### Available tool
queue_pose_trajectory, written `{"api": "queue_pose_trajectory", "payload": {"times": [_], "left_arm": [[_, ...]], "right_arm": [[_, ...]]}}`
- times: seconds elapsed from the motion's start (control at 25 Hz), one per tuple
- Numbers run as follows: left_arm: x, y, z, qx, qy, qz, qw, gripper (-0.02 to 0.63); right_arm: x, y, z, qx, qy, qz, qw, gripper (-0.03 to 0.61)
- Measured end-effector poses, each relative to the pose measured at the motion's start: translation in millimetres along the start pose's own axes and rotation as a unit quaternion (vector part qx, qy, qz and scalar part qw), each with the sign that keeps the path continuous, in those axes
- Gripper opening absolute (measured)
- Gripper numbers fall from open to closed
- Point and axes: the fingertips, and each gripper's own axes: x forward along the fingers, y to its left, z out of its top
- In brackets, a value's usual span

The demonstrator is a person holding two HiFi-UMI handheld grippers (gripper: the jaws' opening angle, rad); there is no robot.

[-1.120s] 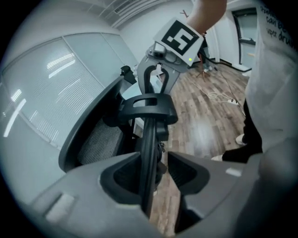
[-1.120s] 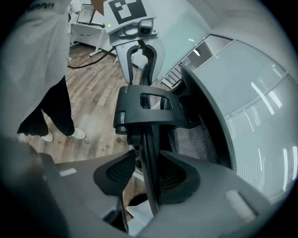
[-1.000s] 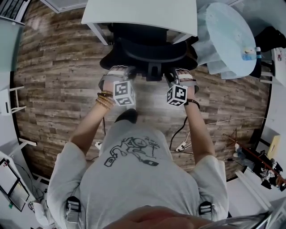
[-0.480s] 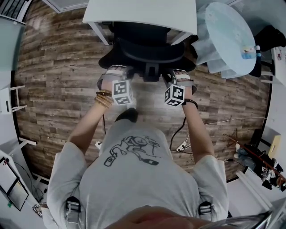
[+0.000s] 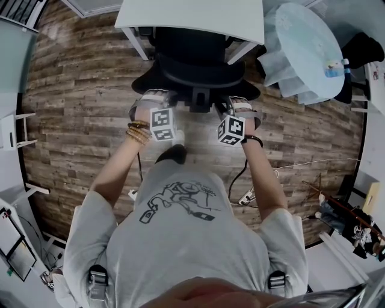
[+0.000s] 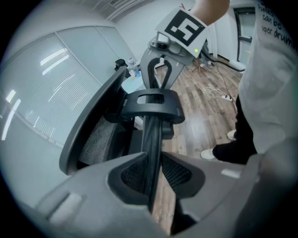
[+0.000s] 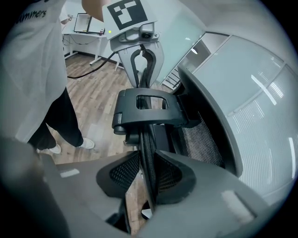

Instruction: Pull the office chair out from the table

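The black office chair (image 5: 198, 69) sits tucked under the white table (image 5: 192, 15), its backrest toward me. My left gripper (image 5: 157, 97) is shut on the backrest's thin top rim (image 6: 152, 135), left of the central bracket (image 6: 151, 104). My right gripper (image 5: 240, 103) is shut on the same rim (image 7: 145, 139) right of that bracket (image 7: 149, 109). In the left gripper view my left gripper (image 6: 151, 172) has the rim pinched between its pads, with the right gripper (image 6: 160, 69) beyond. The right gripper view shows my right gripper (image 7: 148, 174) pinching it likewise, the left gripper (image 7: 142, 65) opposite.
A round pale-blue table (image 5: 307, 42) with a small bottle (image 5: 335, 71) stands right of the chair. Cables and a power strip (image 5: 243, 195) lie on the wooden floor (image 5: 78, 108) by my right leg. My shoe (image 5: 171, 155) is just behind the chair. Tripods and gear crowd the lower right corner.
Both grippers have drawn back toward me with the backrest rim in them, and the chair has come a little way out from under the table.
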Motion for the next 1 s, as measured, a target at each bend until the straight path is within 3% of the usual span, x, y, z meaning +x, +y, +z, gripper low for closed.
{"api": "queue_pose_trajectory", "payload": {"times": [0.6, 1.0], "left_arm": [[-21, -73, 40, 0.004, -0.009, -0.011, 0.9999, 0.083], [-41, -123, 48, 0.002, 0.020, -0.023, 0.9995, 0.081]], "right_arm": [[-43, 56, -25, 0.032, 0.017, 0.003, 0.999, 0.118], [-72, 102, -22, 0.026, 0.001, 0.004, 1.000, 0.117]]}}
